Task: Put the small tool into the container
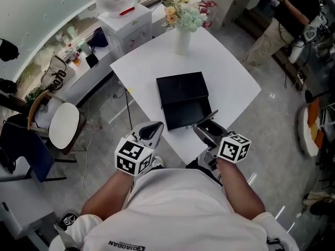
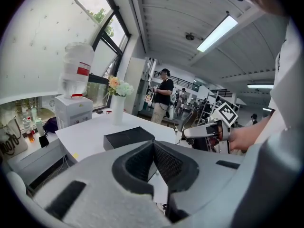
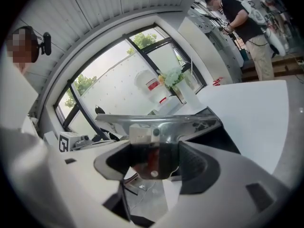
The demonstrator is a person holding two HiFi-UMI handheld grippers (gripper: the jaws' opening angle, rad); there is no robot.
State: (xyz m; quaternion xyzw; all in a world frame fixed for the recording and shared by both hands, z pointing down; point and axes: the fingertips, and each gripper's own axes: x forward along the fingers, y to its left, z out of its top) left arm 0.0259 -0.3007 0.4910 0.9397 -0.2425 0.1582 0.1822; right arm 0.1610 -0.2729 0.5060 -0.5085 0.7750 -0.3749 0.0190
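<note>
A: On the white table [image 1: 233, 75] — what stands there?
B: A black container [image 1: 182, 90], open.
A: Grippers?
B: Both hover at the table's near edge. Left gripper [image 2: 153, 148] has its jaws together, empty. Right gripper [image 3: 156, 161] clamps the small tool [image 3: 164, 123] — metal, in the air by the container's near edge.

Your small tool [image 3: 161, 123] is a flat, silvery metal piece with a white block and a dark, red-marked lower part – it sits crosswise between the pads of your right gripper [image 1: 205, 127], off the surface [image 1: 230, 72]. The container [image 1: 182, 90] – black, rectangular, its nearer half an open tray – lies just beyond.
</note>
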